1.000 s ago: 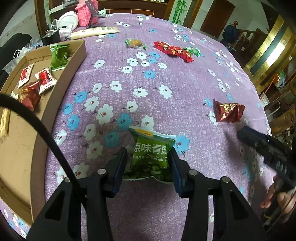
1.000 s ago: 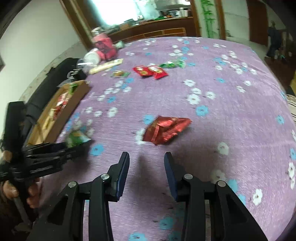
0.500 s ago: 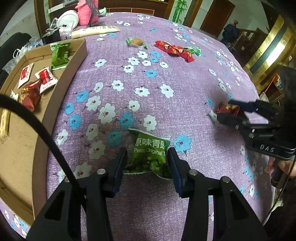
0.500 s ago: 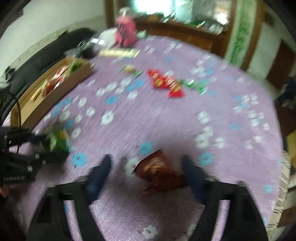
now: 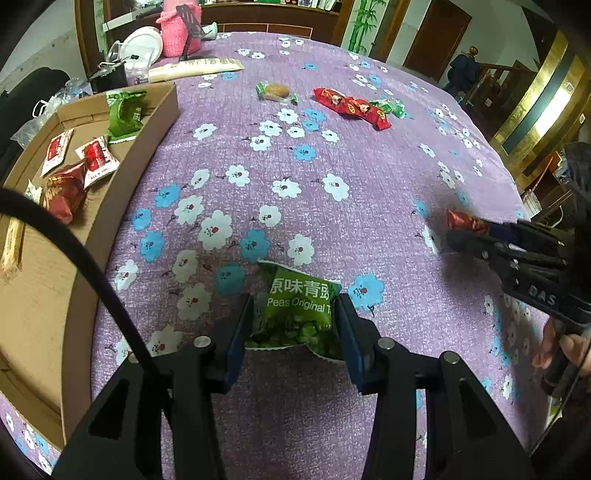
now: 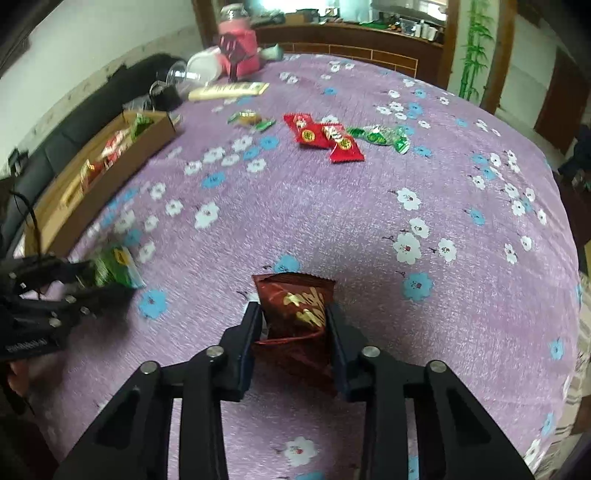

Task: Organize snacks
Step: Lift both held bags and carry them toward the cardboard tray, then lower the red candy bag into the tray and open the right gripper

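Note:
My left gripper (image 5: 295,325) is shut on a green pea packet (image 5: 297,310), just above the purple flowered tablecloth (image 5: 332,155). My right gripper (image 6: 293,325) is shut on a dark red foil snack packet (image 6: 295,302); it shows at the right of the left wrist view (image 5: 461,221). The left gripper with the green packet (image 6: 114,266) shows at the left of the right wrist view. A cardboard tray (image 5: 122,184) at the left holds a green packet (image 5: 123,114) and several red ones.
At the far side lie red packets (image 5: 351,107), green candies (image 5: 388,109), a wrapped bun (image 5: 277,90) and a long cream packet (image 5: 195,68). A pink holder (image 5: 183,31), white plates (image 5: 142,42) and a black cup (image 5: 109,75) stand at the far left.
My right gripper swung over to the dark red packet and closed on it. My left gripper kept its hold on the green pea packet, which sits slightly deeper between the fingers.

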A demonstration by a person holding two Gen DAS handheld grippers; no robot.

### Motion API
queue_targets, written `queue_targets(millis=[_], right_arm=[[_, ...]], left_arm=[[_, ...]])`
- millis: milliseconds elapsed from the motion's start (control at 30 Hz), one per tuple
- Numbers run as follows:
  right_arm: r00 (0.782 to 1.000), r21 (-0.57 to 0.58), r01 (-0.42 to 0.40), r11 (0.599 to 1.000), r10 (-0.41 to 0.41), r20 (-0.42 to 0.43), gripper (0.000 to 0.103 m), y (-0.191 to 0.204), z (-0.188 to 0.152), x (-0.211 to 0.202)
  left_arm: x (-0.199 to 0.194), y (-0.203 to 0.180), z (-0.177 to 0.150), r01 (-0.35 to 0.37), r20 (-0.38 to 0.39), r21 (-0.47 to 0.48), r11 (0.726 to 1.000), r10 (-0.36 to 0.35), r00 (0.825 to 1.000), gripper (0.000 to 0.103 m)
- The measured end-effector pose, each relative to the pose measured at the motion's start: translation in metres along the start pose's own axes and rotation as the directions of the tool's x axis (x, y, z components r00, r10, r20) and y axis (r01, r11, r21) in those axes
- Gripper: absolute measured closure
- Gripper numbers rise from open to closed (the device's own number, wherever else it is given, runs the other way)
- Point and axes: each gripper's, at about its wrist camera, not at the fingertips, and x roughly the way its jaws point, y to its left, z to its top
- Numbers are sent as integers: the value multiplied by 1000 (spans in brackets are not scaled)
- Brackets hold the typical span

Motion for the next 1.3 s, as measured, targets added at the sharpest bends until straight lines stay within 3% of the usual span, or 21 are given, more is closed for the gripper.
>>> queue_targets(millis=[500, 767, 1300], right_arm=[[988, 174, -149, 973, 141, 61, 70, 22, -30, -29], [983, 213, -183, 960, 173, 62, 70, 37, -41, -34], [969, 157, -244, 957, 233, 84, 70, 86, -19, -40]], left_arm=[[-9, 2, -3, 26, 26, -14, 1000, -25, 999, 63], [-24, 2, -7, 18, 56, 2, 1000, -18, 998, 63], [-61, 29, -12, 38, 111, -22, 999, -35, 993, 63]])
